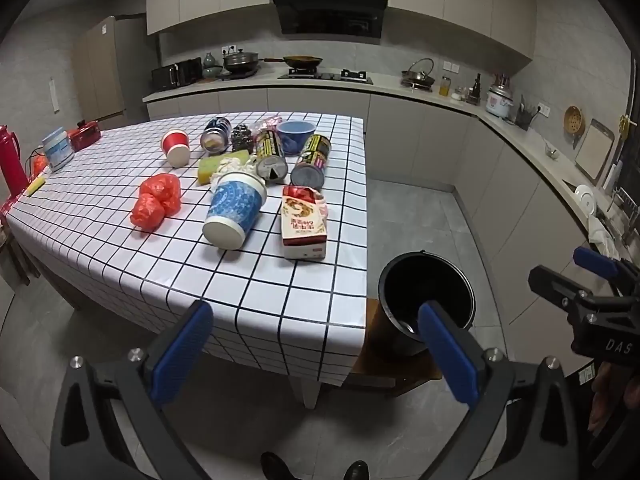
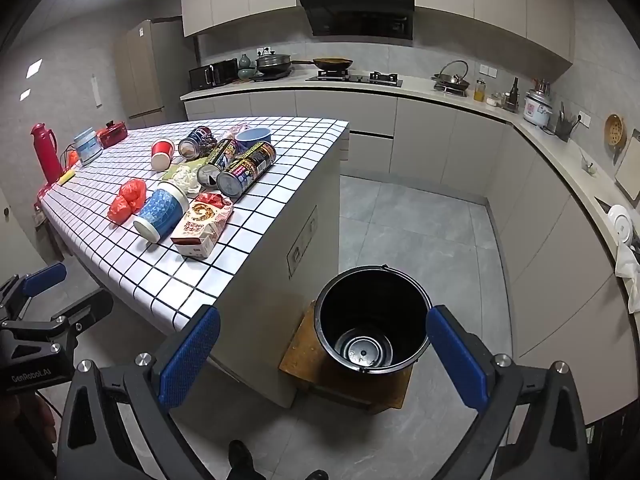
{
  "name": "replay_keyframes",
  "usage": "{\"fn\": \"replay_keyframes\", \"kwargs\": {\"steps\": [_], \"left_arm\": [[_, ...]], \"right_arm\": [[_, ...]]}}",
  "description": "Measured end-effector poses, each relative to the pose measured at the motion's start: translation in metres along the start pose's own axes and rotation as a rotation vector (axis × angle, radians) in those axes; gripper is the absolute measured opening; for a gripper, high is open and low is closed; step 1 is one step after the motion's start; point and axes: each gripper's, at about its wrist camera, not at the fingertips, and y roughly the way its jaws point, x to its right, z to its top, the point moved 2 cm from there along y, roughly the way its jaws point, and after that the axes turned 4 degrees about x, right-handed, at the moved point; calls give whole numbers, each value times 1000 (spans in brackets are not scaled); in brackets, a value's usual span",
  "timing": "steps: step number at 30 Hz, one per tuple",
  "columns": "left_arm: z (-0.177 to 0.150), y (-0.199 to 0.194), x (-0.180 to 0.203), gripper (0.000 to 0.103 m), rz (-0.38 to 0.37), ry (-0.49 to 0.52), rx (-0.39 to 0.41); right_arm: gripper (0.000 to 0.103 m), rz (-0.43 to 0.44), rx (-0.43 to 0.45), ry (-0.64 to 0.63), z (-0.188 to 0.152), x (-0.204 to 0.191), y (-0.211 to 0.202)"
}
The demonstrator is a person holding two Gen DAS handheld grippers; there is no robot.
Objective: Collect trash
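Trash lies on the checked table: a red plastic bag, a blue paper cup on its side, a torn carton, several cans, a red cup and a blue bowl. An empty black bucket stands on a low wooden stool by the table's corner. My left gripper hangs open before the table's near edge, holding nothing. Above the bucket, my right gripper is open and empty too. Each gripper shows in the other's view: right gripper, left gripper.
A red thermos, a pale tub and a small red pot stand at the table's far left. Kitchen counters run along the back and right. Grey floor tiles lie between. A person's shoes show below.
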Motion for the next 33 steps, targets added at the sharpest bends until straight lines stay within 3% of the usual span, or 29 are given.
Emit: {"fn": "replay_keyframes", "kwargs": {"steps": [33], "left_arm": [[9,2,0,103,-2,-5,28]], "right_arm": [[103,-1,10,-10,7,1,0]]}}
